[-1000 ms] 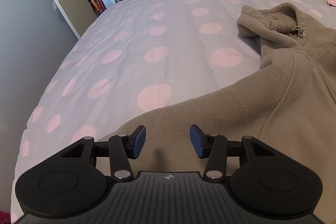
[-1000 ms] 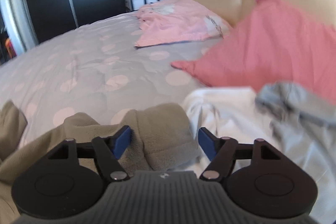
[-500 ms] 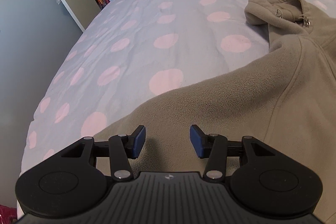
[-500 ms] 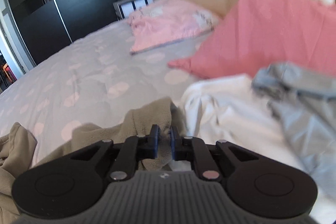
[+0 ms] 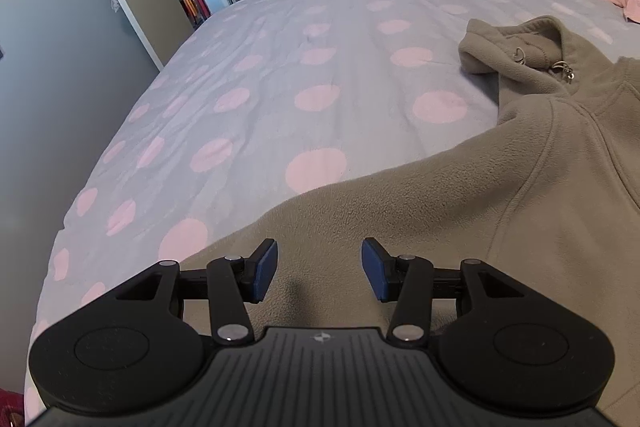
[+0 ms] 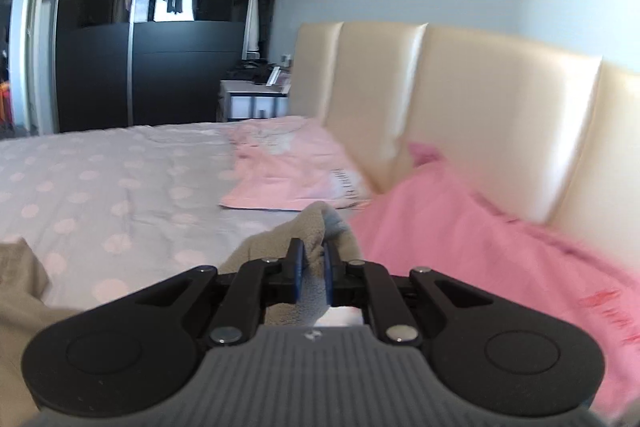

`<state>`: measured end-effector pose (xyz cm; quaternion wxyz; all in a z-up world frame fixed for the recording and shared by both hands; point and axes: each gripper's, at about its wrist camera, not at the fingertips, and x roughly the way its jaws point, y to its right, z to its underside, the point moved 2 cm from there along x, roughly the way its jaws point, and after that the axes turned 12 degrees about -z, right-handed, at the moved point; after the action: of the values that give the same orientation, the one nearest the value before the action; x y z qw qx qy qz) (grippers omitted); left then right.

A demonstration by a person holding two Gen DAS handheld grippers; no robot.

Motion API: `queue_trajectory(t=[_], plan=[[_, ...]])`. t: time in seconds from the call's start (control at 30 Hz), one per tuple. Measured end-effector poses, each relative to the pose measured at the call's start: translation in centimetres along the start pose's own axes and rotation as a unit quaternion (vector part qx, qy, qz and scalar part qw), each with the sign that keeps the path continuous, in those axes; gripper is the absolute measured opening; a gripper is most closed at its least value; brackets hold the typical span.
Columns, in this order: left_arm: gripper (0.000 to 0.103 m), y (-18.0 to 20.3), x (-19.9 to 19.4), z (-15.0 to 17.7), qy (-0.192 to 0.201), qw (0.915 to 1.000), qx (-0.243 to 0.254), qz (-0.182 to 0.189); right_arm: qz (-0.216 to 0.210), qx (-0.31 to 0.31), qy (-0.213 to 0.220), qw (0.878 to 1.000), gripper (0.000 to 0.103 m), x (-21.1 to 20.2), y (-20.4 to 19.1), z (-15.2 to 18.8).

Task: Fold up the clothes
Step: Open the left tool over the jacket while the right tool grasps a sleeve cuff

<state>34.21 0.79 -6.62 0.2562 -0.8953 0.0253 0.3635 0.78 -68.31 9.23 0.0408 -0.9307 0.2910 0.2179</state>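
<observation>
The right tool point(image 6: 311, 273) is gripping the fleece point(image 6: 308, 227) sleeve for folding, while the left tool point(image 5: 319, 269) is hovering released above it.

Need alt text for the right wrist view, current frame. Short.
The right gripper is shut on a fold of the grey-brown fleece jacket, lifted above a polka-dot bed cover. Behind it lie a pink pillow and a folded pink garment against a cream padded headboard; a dark wardrobe stands at the back left.
</observation>
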Motion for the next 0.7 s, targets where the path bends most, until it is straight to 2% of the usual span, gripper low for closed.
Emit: queue_trajectory(t=[0.1,0.2,0.33,0.43,0.53,0.63,0.7], plan=[[0.045,-0.5,-0.4,0.2,0.002,1.0,0.0,0.0,0.018,0.013,-0.018,1.0,0.011,-2.7,3.1,2.4],[0.045,-1.3,-0.5,0.7,0.001,1.0,-0.002,-0.004,0.031,0.022,-0.054,0.998,0.011,-4.3,5.5,6.8],[0.045,-2.8,-0.5,1.2,-0.007,0.9997,-0.013,-0.017,0.046,0.053,-0.105,0.992,0.011,-4.4,7.7,13.4],[0.045,-4.0,-0.6,1.7,-0.013,0.9995,-0.021,-0.021,0.051,0.062,-0.13,0.988,0.011,-3.1,8.0,16.5],[0.045,-4.6,-1.2,2.2,-0.013,0.9995,-0.02,-0.021,0.05,0.083,-0.125,0.987,0.014,-2.7,8.1,16.7],[0.045,-4.9,-2.2,2.8,-0.009,0.9998,-0.019,-0.007,0.052,0.075,-0.128,0.988,0.024,-3.0,7.6,15.2],[0.045,-4.9,-2.9,3.3,-0.008,0.9998,-0.017,0.012,0.037,0.064,-0.13,0.989,0.033,-3.6,6.8,14.1]])
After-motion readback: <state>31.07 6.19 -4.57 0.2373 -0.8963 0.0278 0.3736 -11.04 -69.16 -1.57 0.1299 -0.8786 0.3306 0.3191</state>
